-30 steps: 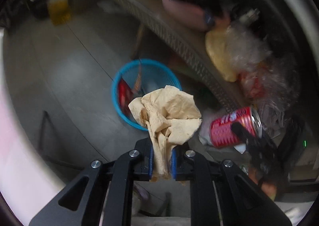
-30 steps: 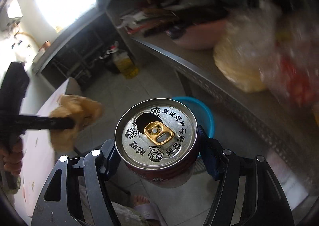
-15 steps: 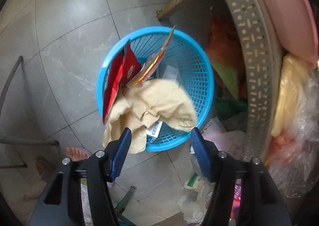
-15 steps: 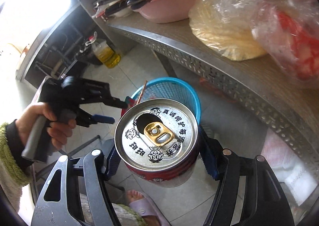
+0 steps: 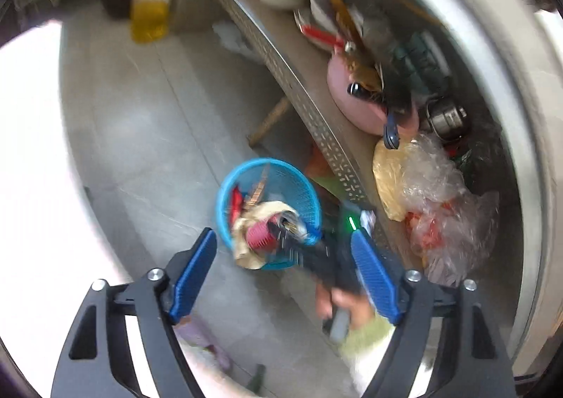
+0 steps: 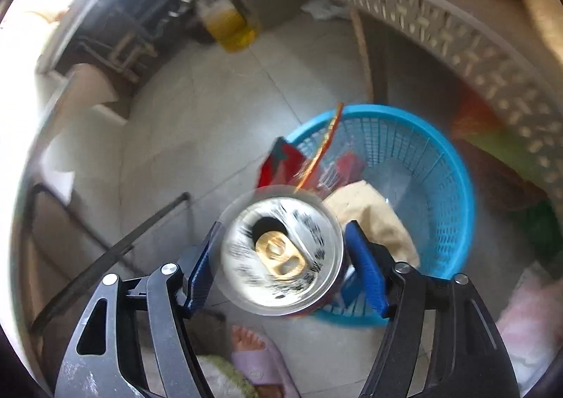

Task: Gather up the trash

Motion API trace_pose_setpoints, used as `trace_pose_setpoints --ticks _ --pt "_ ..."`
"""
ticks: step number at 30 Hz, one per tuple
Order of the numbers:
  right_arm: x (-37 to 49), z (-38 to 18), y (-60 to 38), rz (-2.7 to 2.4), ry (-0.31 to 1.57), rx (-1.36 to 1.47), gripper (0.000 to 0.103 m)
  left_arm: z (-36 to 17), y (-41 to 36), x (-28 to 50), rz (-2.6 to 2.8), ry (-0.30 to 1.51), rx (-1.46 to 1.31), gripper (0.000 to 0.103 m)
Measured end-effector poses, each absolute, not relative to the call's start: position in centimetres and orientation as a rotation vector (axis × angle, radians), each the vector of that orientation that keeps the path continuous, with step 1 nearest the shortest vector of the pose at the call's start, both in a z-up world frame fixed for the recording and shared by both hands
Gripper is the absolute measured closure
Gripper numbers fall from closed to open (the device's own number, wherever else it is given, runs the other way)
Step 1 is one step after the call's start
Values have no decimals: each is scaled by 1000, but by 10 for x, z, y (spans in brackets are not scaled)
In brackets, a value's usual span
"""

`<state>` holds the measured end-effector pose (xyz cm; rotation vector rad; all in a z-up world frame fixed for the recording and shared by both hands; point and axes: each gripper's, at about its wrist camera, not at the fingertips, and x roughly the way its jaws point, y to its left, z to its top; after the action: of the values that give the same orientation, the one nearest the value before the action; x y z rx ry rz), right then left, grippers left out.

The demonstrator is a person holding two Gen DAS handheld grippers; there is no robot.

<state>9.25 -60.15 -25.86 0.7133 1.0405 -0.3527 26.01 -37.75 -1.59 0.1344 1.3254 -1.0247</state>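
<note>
Jaws of right gripper just opening, can loose between pads, axis along fingers, basket directly below-ahead; left gripper agape, empty.

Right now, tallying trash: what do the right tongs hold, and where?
Nothing: the right tongs have just been opening; the can is loose between them, sides apparently untouched.
</note>
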Motion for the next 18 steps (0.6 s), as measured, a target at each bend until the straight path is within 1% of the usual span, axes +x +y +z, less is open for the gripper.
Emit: trace_pose_setpoints --ticks 2,4,10,12,14,16,17,18 --pt "88 -260 -609 -396 1034 761 32 -4 -340 250 -1012 1285 130 24" --pt "75 -249 -612 -413 993 791 31 5 -305 240 -1002 1247 115 23" --pt "24 -201 -593 -472 929 718 30 16 -224 203 -932 1083 40 19" --pt "3 -183 -578 -474 918 683 30 19 -204 186 -914 1032 5 17" --pt "-18 -159 -559 -457 901 643 30 22 -186 170 -894 971 -16 10" --pt "-38 -131 -535 -427 869 577 24 25 -168 151 -866 897 -34 6" --pt "-47 -116 -520 -405 850 537 22 26 -159 142 -847 869 -38 6" --pt "-52 -100 -505 -380 829 500 18 26 -151 132 -824 845 -39 6"
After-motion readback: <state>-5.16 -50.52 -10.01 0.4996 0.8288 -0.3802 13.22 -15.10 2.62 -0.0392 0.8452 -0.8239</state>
